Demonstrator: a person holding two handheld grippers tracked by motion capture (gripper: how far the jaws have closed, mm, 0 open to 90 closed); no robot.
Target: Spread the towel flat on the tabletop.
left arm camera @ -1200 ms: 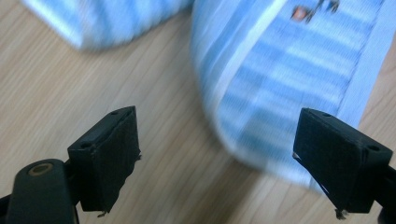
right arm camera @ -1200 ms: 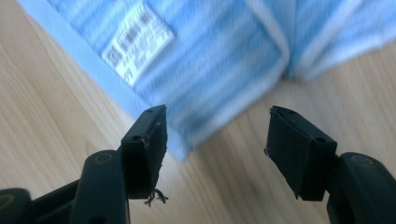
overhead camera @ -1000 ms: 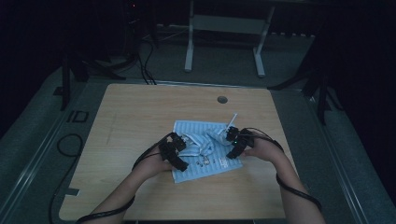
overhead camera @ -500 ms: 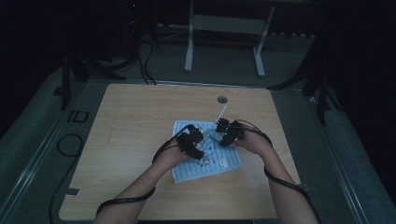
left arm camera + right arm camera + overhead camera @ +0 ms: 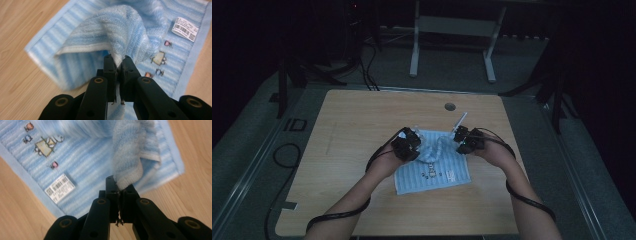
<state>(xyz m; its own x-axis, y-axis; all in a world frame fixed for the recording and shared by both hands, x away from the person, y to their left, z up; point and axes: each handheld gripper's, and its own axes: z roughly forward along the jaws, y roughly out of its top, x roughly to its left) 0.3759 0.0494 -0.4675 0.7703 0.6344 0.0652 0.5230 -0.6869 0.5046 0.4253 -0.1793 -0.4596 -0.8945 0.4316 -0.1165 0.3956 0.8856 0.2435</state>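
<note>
Towel (image 5: 105, 27), barcode label (image 5: 185, 29) print unreadable, pinched by both grippers (image 5: 407, 145) (image 5: 468, 141)

Wooden table (image 5: 362, 120), round grommet hole (image 5: 450, 106) near far edge. Grey floor (image 5: 257, 145) around it, black cable (image 5: 282, 155) looped at left. White frame legs (image 5: 414, 47) beyond table; dark stands (image 5: 287, 80) either side.
</note>
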